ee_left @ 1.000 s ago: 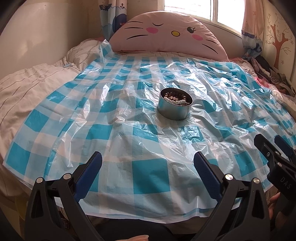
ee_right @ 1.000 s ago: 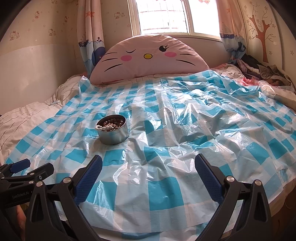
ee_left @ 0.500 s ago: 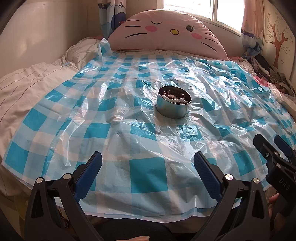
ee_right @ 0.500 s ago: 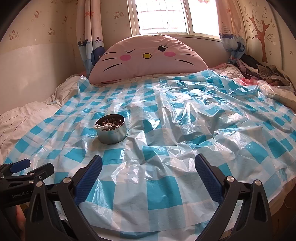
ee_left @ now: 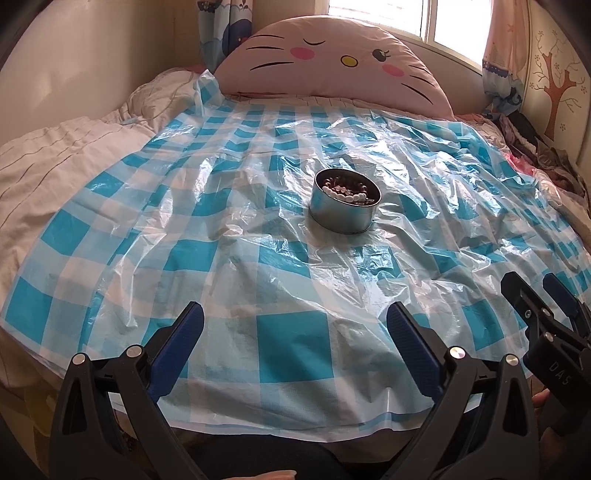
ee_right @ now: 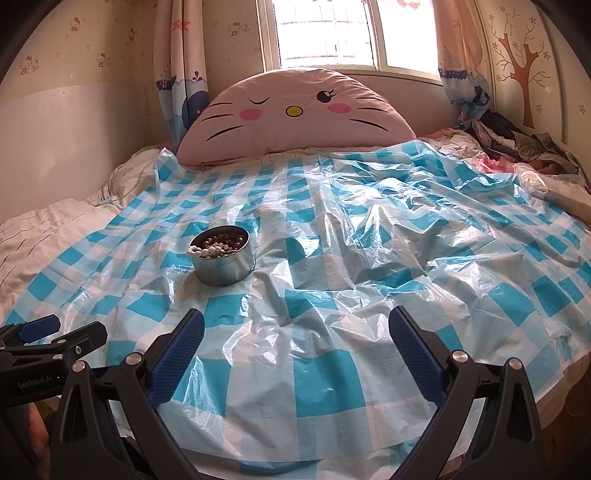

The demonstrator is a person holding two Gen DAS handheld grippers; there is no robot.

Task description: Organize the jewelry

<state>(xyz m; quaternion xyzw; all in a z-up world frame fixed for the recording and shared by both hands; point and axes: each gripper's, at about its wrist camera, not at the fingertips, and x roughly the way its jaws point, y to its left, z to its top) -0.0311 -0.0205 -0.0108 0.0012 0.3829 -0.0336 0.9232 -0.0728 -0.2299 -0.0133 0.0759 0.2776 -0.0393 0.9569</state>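
Left tongs (ee_left: 293,328): jaws spread wide, nothing between them, held above the near edge of the bed. Right tongs (ee_right: 295,332): also spread wide and empty, just beside the left pair at the same edge.

Round metal tin (ee_left: 345,206) stands upright on the blue-and-white checked plastic sheet (ee_left: 288,332) covering the bed, well ahead of both tongs. From the right wrist view it lies left of centre. Lid off. Inside: a string of white beads (ee_left: 345,192) resting along the near rim, darker brown beads (ee_right: 221,240) behind it.

Pink cat-face cushion (ee_right: 295,114) leans at the head of the bed under the window (ee_right: 325,33). Heap of clothes (ee_right: 517,144) at far right.
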